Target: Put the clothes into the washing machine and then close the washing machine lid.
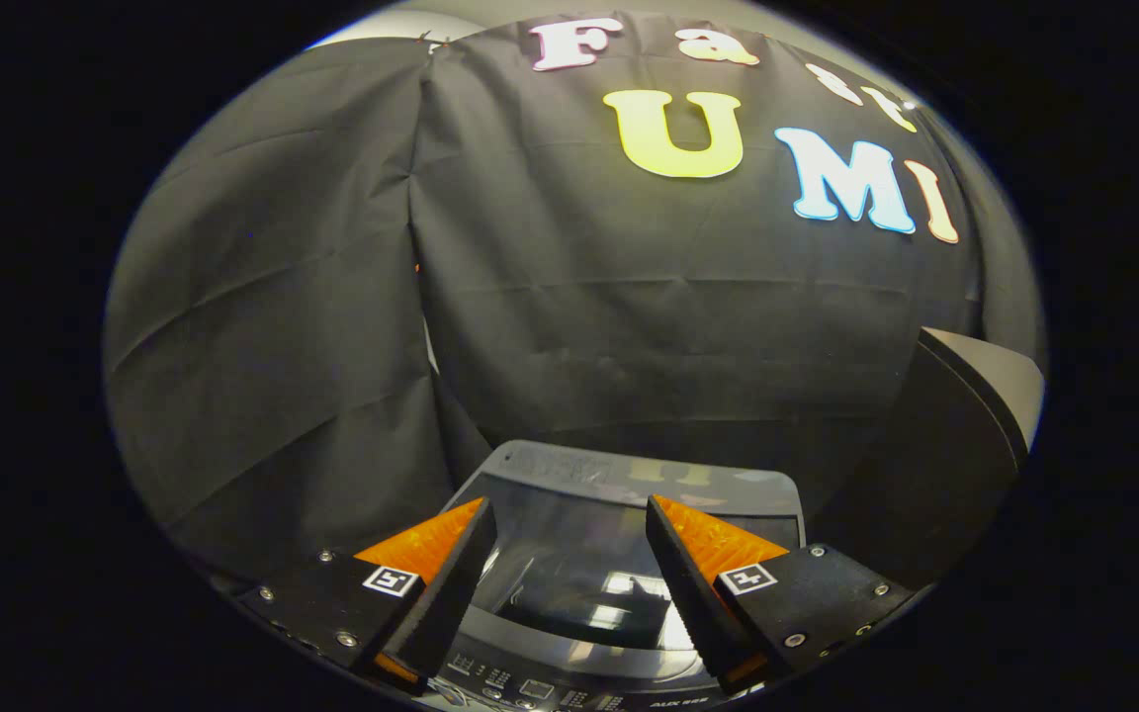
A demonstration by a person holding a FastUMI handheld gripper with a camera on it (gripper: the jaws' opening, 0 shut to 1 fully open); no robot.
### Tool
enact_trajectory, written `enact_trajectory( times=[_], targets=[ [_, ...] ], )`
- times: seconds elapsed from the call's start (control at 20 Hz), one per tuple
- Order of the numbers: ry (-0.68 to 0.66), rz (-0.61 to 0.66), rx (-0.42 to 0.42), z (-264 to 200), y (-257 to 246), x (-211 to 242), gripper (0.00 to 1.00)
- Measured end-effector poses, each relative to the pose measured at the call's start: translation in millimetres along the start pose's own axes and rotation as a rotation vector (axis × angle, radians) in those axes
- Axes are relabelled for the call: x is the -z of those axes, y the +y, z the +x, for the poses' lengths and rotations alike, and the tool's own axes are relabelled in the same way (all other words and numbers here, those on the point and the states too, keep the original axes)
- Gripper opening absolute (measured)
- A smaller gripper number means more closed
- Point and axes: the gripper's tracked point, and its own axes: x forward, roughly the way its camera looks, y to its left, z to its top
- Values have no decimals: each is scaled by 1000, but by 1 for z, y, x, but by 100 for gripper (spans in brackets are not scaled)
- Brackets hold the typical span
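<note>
Gripper view: gripper (pixel 569 519) fingers spread, empty, above the washing machine's closed lid (pixel 589 583).

I see the washing machine (pixel 629 554) below and just ahead, a dark grey top-loader. Its glossy transparent lid (pixel 619 514) lies flat and closed, reflecting light, with the control panel (pixel 550 687) nearest me.

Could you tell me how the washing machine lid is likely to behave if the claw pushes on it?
The lid looks like rigid, glossy glass, so it would probably stay stiff and feel slippery. The open claw holds nothing; it would likely need a flat push.
</note>
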Motion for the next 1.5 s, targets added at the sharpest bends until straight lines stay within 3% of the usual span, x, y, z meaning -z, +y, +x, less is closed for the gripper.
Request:
enact_trajectory(
  times=[0.3,0.65,1.05,1.5],
  targets=[
    [-41,-11,-18,-22,15,12,95],
    [-156,34,10,-77,6,-36,95],
    [-275,11,51,-158,-31,-73,95],
    [-343,-12,78,-257,-92,-64,94]
  ],
)
